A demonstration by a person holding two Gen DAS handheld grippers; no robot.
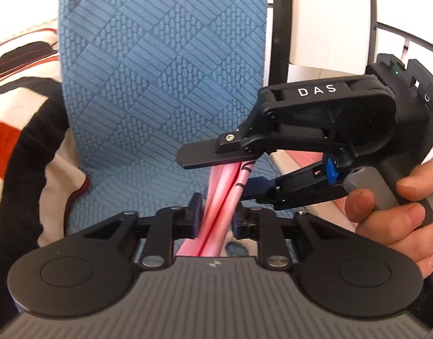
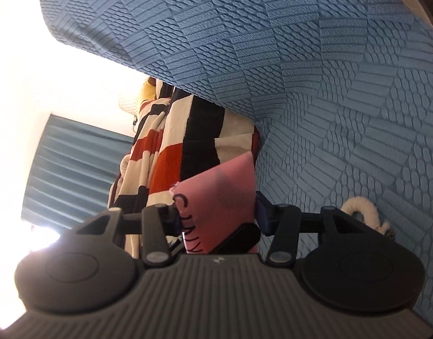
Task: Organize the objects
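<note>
A pink plastic bag (image 1: 222, 195) with black lettering is held over a blue textured bed cover (image 1: 159, 70). My left gripper (image 1: 216, 214) is shut on the bag's lower part, which is bunched into folds. My right gripper (image 1: 244, 178) comes in from the right, held by a hand, with its jaws around the bag's upper edge. In the right wrist view the bag (image 2: 216, 197) is a flat pink sheet between the jaws of my right gripper (image 2: 216, 212), which stand apart beside it; the left gripper's black finger (image 2: 239, 237) shows under the bag.
A red, black and cream striped blanket (image 1: 12, 130) lies at the left; it also shows in the right wrist view (image 2: 171, 147). A white and black appliance (image 1: 329, 19) stands at the upper right. A fluffy cream ring (image 2: 360, 209) lies on the blue cover (image 2: 329, 84). A blue curtain (image 2: 69, 163) hangs behind.
</note>
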